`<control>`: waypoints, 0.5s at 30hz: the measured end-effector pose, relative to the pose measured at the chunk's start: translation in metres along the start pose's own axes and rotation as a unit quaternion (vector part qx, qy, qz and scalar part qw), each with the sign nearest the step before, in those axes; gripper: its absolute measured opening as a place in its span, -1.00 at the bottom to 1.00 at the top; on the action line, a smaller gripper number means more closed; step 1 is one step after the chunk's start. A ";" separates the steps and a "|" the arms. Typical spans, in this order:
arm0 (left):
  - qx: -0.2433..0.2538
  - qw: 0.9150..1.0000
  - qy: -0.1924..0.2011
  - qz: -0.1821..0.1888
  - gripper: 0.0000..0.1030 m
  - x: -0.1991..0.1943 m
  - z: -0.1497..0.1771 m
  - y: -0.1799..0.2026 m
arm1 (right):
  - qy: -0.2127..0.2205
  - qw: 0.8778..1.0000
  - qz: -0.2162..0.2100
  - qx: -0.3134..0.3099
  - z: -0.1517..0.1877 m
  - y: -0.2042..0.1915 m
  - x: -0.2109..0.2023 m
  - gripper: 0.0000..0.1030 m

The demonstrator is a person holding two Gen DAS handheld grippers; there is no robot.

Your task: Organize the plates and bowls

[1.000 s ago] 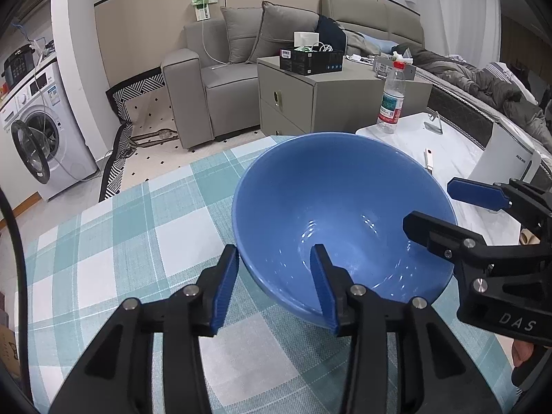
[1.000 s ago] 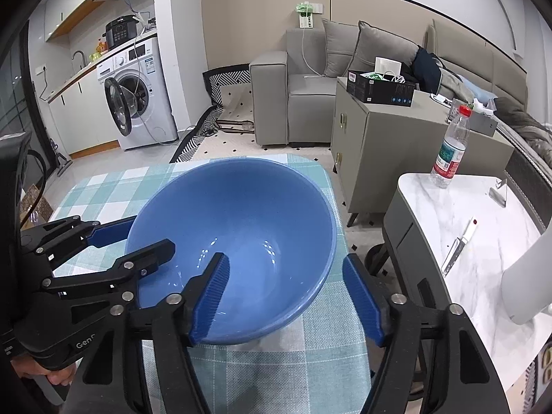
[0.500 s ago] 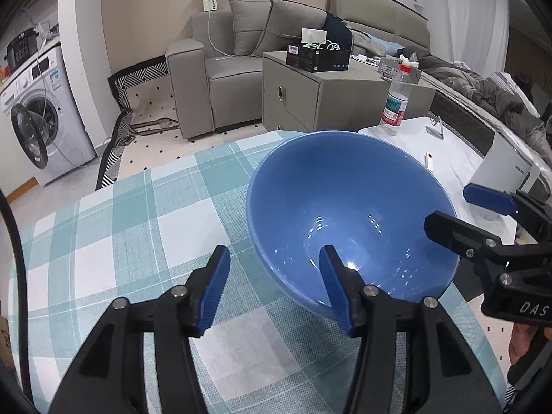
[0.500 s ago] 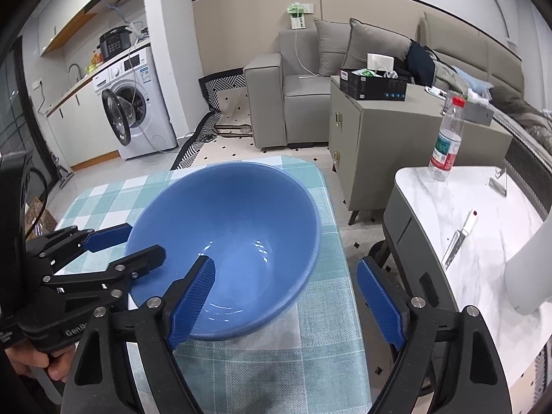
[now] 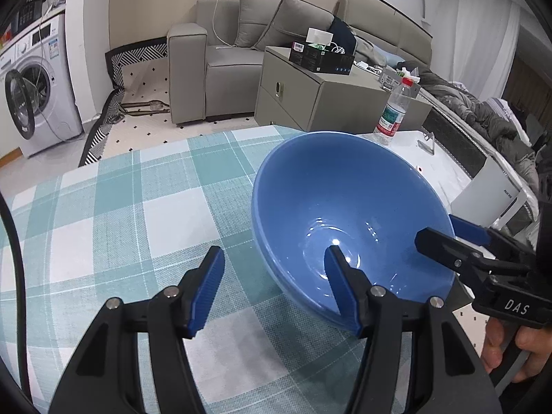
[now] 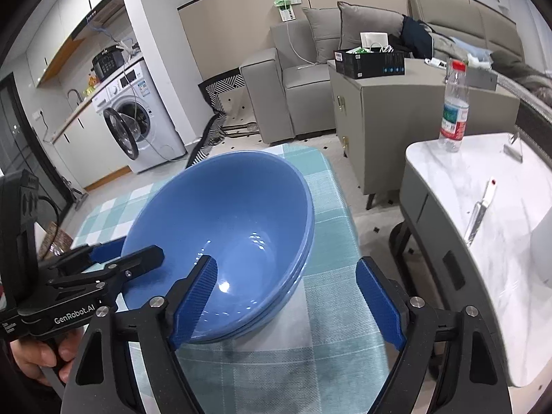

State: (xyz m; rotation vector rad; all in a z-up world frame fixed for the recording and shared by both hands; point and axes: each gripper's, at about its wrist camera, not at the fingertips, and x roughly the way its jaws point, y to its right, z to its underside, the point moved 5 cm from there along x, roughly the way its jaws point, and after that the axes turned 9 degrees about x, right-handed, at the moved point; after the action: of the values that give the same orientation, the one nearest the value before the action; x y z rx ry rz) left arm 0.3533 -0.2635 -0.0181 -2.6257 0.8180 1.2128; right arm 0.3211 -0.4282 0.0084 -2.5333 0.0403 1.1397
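Observation:
A stack of blue bowls (image 6: 224, 207) sits on the green-checked tablecloth (image 6: 331, 276) near the table's right edge; from the left wrist only the top bowl (image 5: 345, 200) shows. My left gripper (image 5: 272, 255) straddles the near-left rim, one finger inside and one outside over the cloth. Its jaws are opening and the pads stand off the wall. My right gripper (image 6: 285, 264) straddles the right rim in the same way. Its jaws are wide and closing slightly, with no pad on the bowl. Each gripper shows in the other's view: right gripper (image 5: 436, 229), left gripper (image 6: 138, 246).
A white marble side table (image 6: 465, 189) stands just right of the checked table, with a water bottle (image 6: 454, 103) and a knife (image 6: 481, 207) on it. A grey cabinet (image 5: 317, 103), a sofa (image 5: 220, 65) and a washing machine (image 5: 31, 86) lie beyond.
The left jaws have spread away from the bowl's rim, and the right jaws have widened too. The bowl has settled lower and sits further right in the left wrist view.

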 end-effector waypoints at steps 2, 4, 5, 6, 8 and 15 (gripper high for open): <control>-0.011 1.000 -0.002 0.012 0.18 0.002 0.000 -0.001 | -0.006 1.000 -0.012 0.009 0.001 0.001 0.004 0.53; -0.019 1.000 -0.003 0.022 0.18 0.004 0.001 -0.002 | -0.013 0.999 -0.023 0.019 0.002 0.002 0.008 0.44; -0.021 0.999 -0.004 0.028 0.17 0.005 0.001 -0.001 | -0.016 0.999 -0.028 0.023 0.002 0.003 0.009 0.39; -0.022 0.999 -0.004 0.033 0.16 0.005 0.001 -0.001 | -0.020 0.999 -0.034 0.028 0.003 0.003 0.011 0.33; -0.025 0.999 -0.005 0.041 0.13 0.006 0.002 0.000 | -0.027 0.998 -0.040 0.032 0.005 0.002 0.015 0.16; -0.005 0.998 -0.006 0.057 -0.14 0.004 0.001 0.011 | -0.029 0.998 -0.049 0.031 0.007 -0.003 0.017 -0.02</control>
State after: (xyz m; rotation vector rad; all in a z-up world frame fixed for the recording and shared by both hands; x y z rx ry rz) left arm 0.3490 -0.2739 -0.0209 -2.6089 0.9750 1.2615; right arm 0.3280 -0.4210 -0.0073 -2.4196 -0.0625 1.1544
